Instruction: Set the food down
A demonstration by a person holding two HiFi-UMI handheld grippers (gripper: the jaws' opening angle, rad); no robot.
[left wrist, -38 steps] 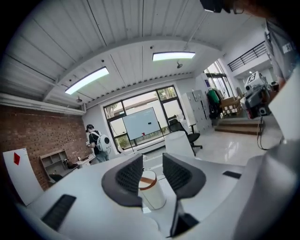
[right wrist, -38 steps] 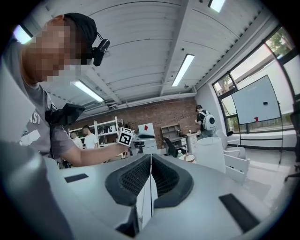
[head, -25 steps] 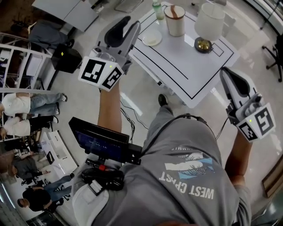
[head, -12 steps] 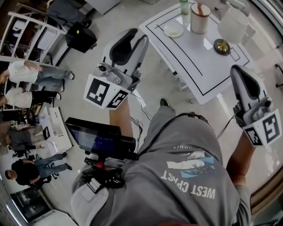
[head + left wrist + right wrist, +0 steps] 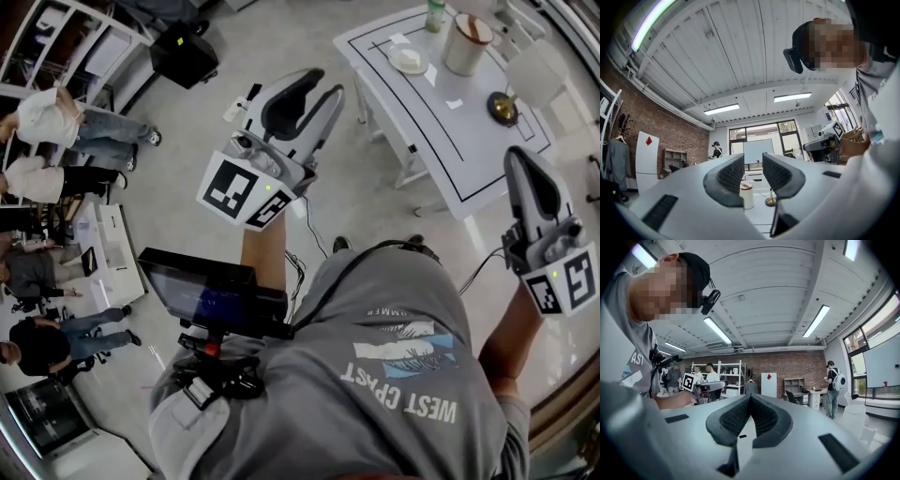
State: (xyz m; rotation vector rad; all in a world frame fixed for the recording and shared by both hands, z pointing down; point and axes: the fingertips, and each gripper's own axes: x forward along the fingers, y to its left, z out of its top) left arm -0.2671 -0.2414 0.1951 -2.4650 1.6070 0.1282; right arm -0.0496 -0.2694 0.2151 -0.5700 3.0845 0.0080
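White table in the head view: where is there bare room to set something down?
The near half of the white table, between the small plate and the near corner, is bare. The far side is crowded: green bottle, lidded canister, lamp.

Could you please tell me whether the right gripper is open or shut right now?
Shut. In the right gripper view, the right gripper has its jaw tips touching, with nothing held between them.
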